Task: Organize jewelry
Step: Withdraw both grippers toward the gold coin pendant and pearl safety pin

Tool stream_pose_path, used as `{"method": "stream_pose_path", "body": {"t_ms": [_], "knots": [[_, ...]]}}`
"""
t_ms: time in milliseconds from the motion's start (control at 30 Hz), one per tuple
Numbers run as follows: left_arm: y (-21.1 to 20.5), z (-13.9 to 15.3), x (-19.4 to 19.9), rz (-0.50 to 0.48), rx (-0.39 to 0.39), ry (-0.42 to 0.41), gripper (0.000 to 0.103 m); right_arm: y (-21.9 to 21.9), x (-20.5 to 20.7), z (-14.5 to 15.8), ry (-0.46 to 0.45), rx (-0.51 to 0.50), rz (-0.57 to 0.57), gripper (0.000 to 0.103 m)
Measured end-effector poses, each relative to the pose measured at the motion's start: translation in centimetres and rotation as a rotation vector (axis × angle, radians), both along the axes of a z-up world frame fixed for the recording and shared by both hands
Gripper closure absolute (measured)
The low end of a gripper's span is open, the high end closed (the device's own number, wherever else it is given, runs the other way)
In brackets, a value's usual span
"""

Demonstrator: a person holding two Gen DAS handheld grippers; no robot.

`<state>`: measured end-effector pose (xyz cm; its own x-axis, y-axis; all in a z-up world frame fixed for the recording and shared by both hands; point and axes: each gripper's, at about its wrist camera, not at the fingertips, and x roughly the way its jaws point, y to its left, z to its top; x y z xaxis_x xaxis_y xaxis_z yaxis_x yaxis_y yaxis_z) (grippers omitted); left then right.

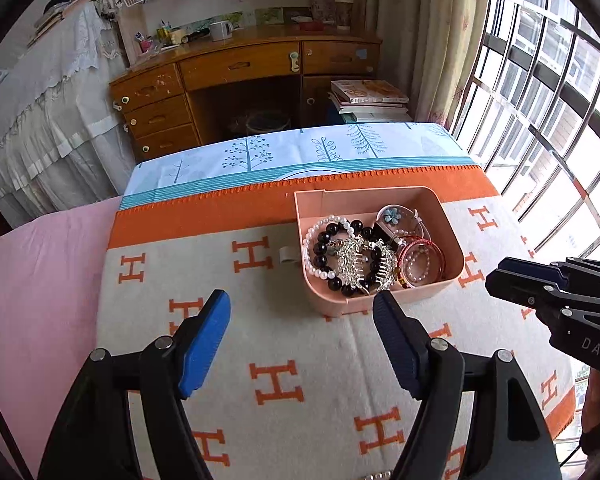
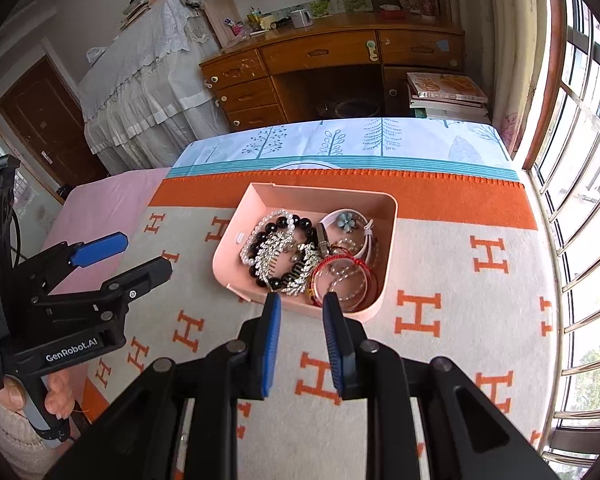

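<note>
A pink tray (image 1: 328, 300) (image 2: 236, 224) sits on the orange-and-cream blanket, holding a heap of jewelry. In it lie a black bead bracelet (image 1: 321, 259) (image 2: 270, 226), a pearl strand, a silver leaf hair comb (image 1: 356, 260) (image 2: 284, 248), red bangles (image 1: 441, 264) (image 2: 320, 268) and a white band with a blue flower (image 1: 391, 215) (image 2: 345, 219). My left gripper (image 1: 300, 302) (image 2: 144, 254) hangs wide open above the blanket, short of the tray's near left corner, with nothing in it. My right gripper (image 2: 302, 300) (image 1: 496, 276) hovers at the tray's near edge, its jaws a narrow gap apart with nothing between them.
The H-patterned blanket (image 1: 276, 380) covers a bed, with a pink sheet (image 1: 40, 280) to the left and a tree-print cloth (image 1: 300, 152) beyond. A wooden desk (image 1: 240, 68) and stacked books (image 1: 372, 100) stand behind. A barred window (image 1: 540, 100) is on the right. A hand (image 2: 56, 396) grips the left handle.
</note>
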<state>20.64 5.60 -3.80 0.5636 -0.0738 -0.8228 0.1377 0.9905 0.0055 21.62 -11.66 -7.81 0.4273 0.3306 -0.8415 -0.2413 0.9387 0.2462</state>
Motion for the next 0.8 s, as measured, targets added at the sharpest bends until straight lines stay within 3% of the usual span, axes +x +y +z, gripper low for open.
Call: {"method": "stream_pose_path", "body": {"t_ms": [367, 500, 800], "knots": [[2.6, 0.1, -9.0, -0.028, -0.003, -0.028, 0.029, 0.7, -8.1, 0.7, -0.029, 0.038, -0.027, 0.081], [3.0, -0.8, -11.7, -0.054, -0.004, -0.021, 0.029, 1.5, -10.6, 1.0, -0.052, 0.022, 0.011, 0.081], [3.2, -4.0, -15.5, -0.131, 0.024, 0.021, 0.029, 3.5, -13.7, -0.5, 0.013, 0.019, 0.132, 0.081]]}}
